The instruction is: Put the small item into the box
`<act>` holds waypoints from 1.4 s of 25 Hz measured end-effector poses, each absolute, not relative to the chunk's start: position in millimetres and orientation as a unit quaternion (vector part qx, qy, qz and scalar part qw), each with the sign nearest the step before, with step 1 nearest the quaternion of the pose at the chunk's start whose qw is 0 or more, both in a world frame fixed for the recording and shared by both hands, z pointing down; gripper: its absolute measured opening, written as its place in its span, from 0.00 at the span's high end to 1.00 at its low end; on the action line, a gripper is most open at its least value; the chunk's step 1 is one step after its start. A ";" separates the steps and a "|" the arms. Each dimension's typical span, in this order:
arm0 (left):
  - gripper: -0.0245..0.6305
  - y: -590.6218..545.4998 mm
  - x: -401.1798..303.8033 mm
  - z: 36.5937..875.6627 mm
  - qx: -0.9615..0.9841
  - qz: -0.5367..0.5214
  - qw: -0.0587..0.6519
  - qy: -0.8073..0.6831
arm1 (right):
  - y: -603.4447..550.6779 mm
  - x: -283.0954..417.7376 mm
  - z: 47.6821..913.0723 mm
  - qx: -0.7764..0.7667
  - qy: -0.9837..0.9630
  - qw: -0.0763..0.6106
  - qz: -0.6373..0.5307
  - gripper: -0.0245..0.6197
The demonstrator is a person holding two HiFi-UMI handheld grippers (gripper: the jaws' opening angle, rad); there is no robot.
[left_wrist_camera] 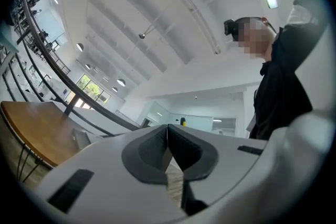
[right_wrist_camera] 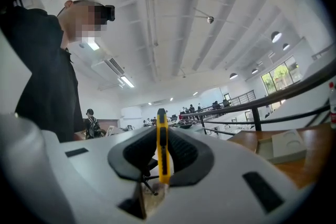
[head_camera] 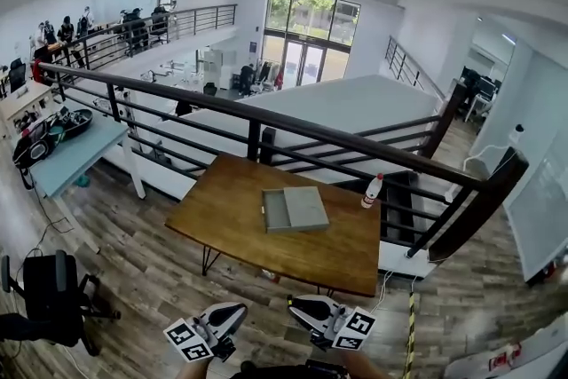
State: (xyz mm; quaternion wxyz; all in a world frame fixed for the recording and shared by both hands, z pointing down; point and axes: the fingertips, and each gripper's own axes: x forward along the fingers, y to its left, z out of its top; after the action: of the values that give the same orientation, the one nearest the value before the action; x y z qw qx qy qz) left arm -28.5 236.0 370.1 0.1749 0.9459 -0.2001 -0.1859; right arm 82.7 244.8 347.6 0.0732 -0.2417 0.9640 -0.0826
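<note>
Pinches in the right gripper a thin yellow plastic cutter by its flat sides, probably light, stiff, slippery; presses the left gripper together on nothing.

Person: black top. White left gripper, right gripper (black-and-white marker cubes).

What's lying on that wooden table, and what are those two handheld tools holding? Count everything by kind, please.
grippers: 2, the left gripper and the right gripper
grey box: 1
white bottle: 1
yellow item, clamped in the right gripper: 1
Total: 5
</note>
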 end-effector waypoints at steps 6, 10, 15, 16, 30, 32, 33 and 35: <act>0.94 217.5 -57.0 367.7 0.940 -0.206 0.177 -0.207 | 223.7 67.6 354.7 -0.250 0.960 0.069 -0.102 0.85; 0.94 206.7 -77.2 370.6 0.935 -0.214 0.173 -0.224 | 209.6 60.9 356.7 -0.250 0.959 0.071 -0.111 0.85; 0.94 198.0 -80.9 363.2 0.930 -0.220 0.165 -0.243 | 198.3 59.6 345.9 -0.235 0.964 0.072 -0.104 0.85; 0.94 193.7 -85.8 361.7 0.930 -0.223 0.161 -0.245 | 192.5 54.2 345.3 -0.232 0.965 0.071 -0.102 0.85; 0.94 89.9 -107.4 367.8 0.938 -0.188 0.164 -0.239 | 76.2 20.5 353.7 -0.219 0.965 0.103 -0.102 0.85; 0.94 66.8 -101.6 359.2 0.944 -0.179 0.159 -0.229 | 56.2 26.8 352.9 -0.229 0.962 0.109 -0.105 0.85; 0.94 54.9 -99.6 355.0 0.946 -0.175 0.156 -0.225 | 45.6 29.5 351.8 -0.233 0.960 0.112 -0.106 0.85; 0.94 31.4 -98.0 348.3 0.949 -0.167 0.151 -0.220 | 24.4 32.6 349.4 -0.238 0.958 0.116 -0.107 0.85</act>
State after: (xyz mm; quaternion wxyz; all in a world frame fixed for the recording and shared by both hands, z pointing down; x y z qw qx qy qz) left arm -98.0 31.4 348.3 0.1515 0.9492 -0.2197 -0.1669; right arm 32.6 24.4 349.4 0.1162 -0.2378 0.9584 -0.1073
